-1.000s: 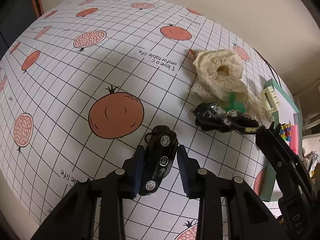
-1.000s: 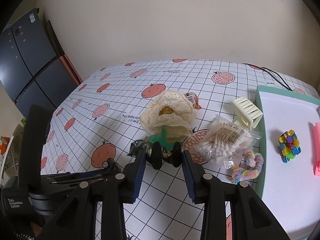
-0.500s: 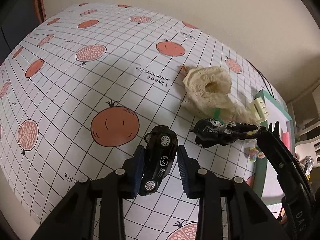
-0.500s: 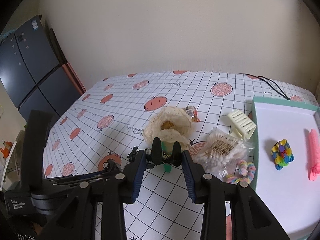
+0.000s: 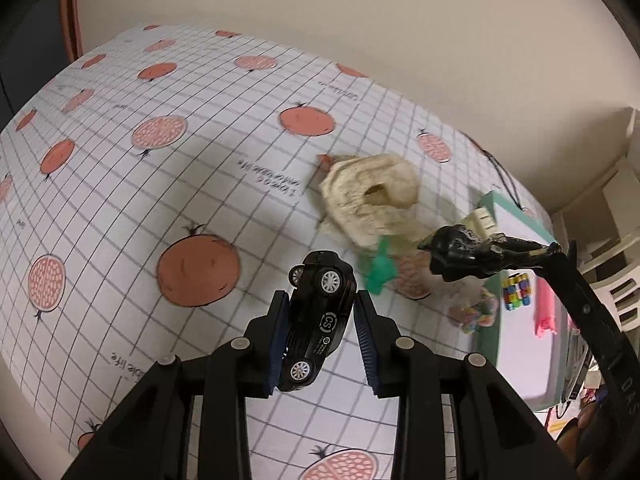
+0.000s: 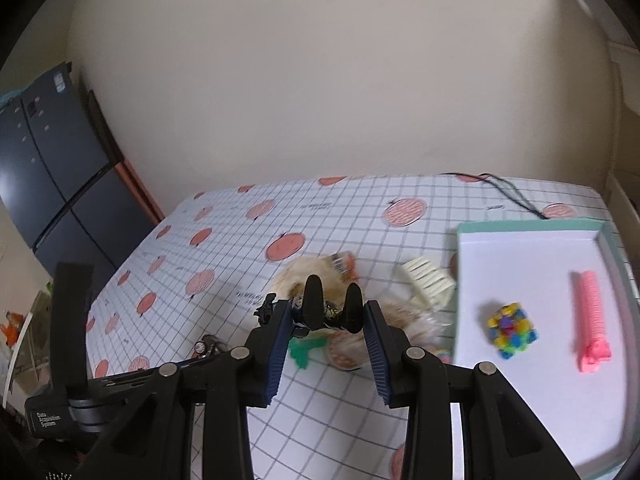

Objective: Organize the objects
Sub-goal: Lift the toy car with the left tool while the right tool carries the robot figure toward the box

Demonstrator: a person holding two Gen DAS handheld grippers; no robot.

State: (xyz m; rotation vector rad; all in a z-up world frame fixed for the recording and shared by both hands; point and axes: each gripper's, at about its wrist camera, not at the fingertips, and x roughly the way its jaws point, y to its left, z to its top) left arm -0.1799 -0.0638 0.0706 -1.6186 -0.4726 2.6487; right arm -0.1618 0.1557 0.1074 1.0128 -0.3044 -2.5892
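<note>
So the biggest thing here is the table (image 6: 360,216) with its grid cloth and orange fruit prints, and sitting on it is the white tray (image 6: 532,232) with a teal rim, which I'll use as the landmark. Inside the tray there's already a multicoloured block cube (image 6: 513,330) and a pink comb-looking thing (image 6: 589,320). Just outside the tray's near-left edge is the loose pile: a cream lace scrunchie (image 5: 372,196), a cream hair claw (image 6: 428,286), a green plastic bit (image 5: 380,270) and a blurry pastel hair tie (image 5: 474,312). The left gripper (image 5: 320,328) is clamped on a black toy car (image 5: 318,316), held nose-up and well to the left of the tray. The right gripper (image 6: 326,328) pinches a black toy motorbike (image 6: 324,312), lifted above the pile just left of the tray. My worry: the motorbike is a thin, knobbly thing gripped across its middle, so it could twist or slip out over the pile on the way to the tray. The car looks glossy and sits skewed between the pads, so a quick swing might pop it loose too.
</note>
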